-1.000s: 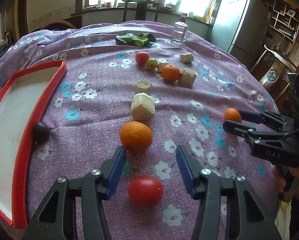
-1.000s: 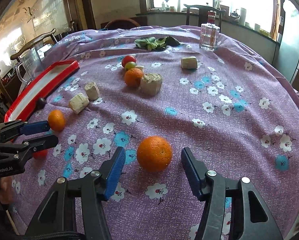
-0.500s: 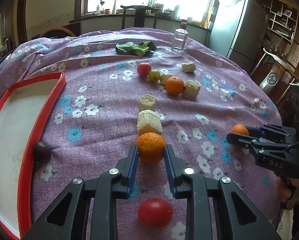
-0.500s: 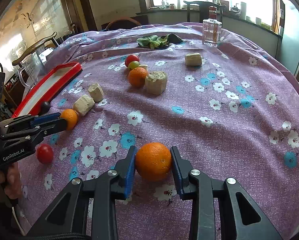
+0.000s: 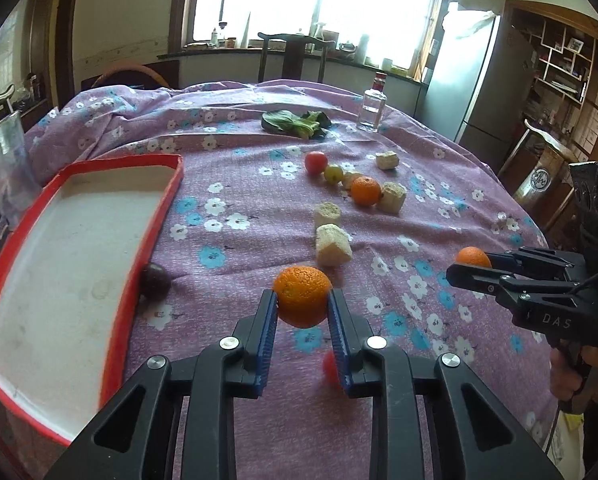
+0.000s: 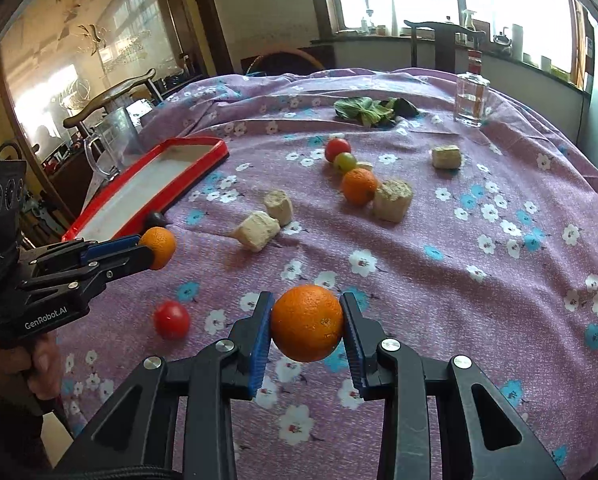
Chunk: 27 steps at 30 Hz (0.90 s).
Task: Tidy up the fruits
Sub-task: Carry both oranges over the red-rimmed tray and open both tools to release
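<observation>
My left gripper (image 5: 302, 299) is shut on a small orange (image 5: 302, 300), held just above the purple flowered cloth. My right gripper (image 6: 307, 320) is shut on a bigger orange (image 6: 307, 323), also slightly raised. Each wrist view shows the other gripper at its side, the right gripper (image 5: 470, 265) and the left gripper (image 6: 155, 246). A red tomato (image 6: 171, 319) lies on the cloth under the left gripper. A dark plum (image 5: 155, 282) rests against the red tray (image 5: 165, 204). A third orange (image 5: 365, 191), a red tomato (image 5: 315, 162) and a green fruit (image 5: 334, 173) sit farther back.
Several pale spongy chunks (image 5: 333, 246) lie scattered mid-table. Leafy greens (image 5: 295, 122) and a glass bottle (image 5: 371, 108) stand at the far side. A clear plastic jug (image 6: 111, 140) stands beyond the tray. A person's hand (image 6: 39, 356) grips the left handle.
Both grippers were open a second ago. Each has since shut on its orange and risen a little. The left one moved forward past the near tomato to its orange.
</observation>
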Each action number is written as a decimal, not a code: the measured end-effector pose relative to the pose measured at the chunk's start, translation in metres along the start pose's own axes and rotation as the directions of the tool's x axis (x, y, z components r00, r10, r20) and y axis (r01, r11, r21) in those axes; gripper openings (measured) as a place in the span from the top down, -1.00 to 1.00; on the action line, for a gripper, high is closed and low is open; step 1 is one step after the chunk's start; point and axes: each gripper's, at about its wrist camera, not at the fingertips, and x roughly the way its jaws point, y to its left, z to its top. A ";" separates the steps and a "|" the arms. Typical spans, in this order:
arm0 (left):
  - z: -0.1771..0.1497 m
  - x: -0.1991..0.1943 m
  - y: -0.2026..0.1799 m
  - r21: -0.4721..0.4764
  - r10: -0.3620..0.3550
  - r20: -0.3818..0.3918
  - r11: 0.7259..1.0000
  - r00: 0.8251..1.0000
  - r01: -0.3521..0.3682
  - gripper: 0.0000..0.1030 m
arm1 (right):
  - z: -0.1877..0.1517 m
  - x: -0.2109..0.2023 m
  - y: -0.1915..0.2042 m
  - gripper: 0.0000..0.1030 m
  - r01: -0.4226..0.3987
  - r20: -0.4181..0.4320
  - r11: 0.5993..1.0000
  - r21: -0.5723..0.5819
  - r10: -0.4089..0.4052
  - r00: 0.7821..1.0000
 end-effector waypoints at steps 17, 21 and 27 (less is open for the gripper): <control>-0.024 -0.084 0.107 -0.185 0.195 0.043 0.965 0.980 -0.184 0.52 | 0.057 0.055 0.145 0.35 -0.299 -0.024 0.941 -0.159 0.300 0.954; -0.029 -0.084 0.126 -0.220 0.220 0.022 0.952 0.975 -0.210 0.52 | 0.069 0.080 0.184 0.35 -0.354 -0.068 0.915 -0.195 0.348 0.935; -0.035 -0.064 0.152 -0.275 0.239 -0.041 0.931 0.970 -0.241 0.52 | 0.064 0.124 0.238 0.35 -0.356 -0.151 0.889 -0.287 0.325 0.934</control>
